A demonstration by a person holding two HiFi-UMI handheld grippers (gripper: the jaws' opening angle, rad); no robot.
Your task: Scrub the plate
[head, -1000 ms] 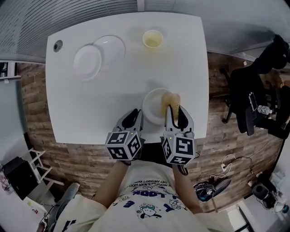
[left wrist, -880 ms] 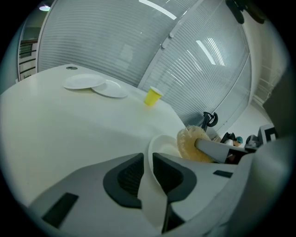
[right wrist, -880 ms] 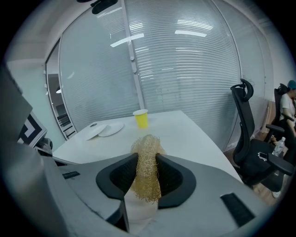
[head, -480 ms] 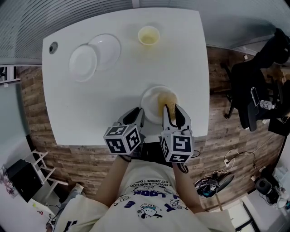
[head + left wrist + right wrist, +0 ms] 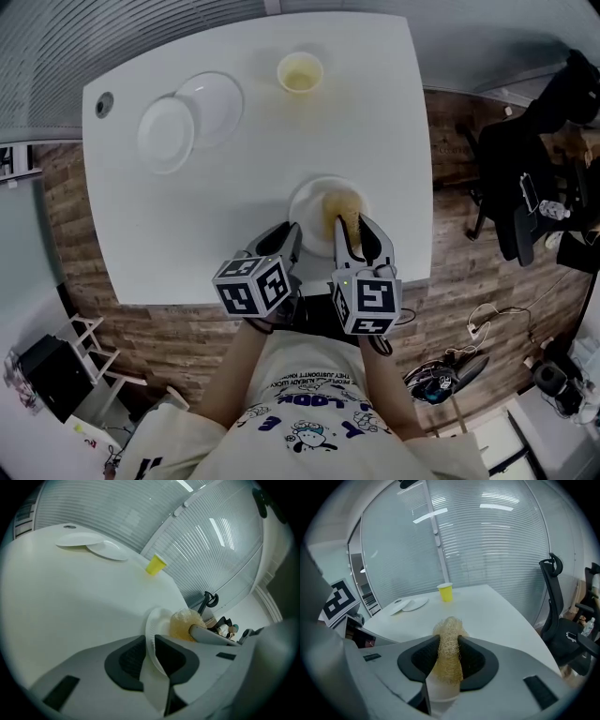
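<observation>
Since a second ago, only the left gripper (image 5: 281, 240) has tilted slightly. It stays clamped on the plate (image 5: 311, 199) rim at the table (image 5: 187, 225) edge. The right gripper (image 5: 449, 660) grips the scrubber (image 5: 449, 644) against the plate, so scrubbing appears to be under way.

Bare table (image 5: 234, 187) ahead, cup (image 5: 300, 72), plates (image 5: 167, 134) beyond

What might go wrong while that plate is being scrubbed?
The left gripper holds the plate only by its thin rim, so a hard push from the scrubber might twist it loose. The plate lies close to the near edge of the table and might slip off. The right gripper only pinches the loose, fibrous scrubber, which might pull out.
</observation>
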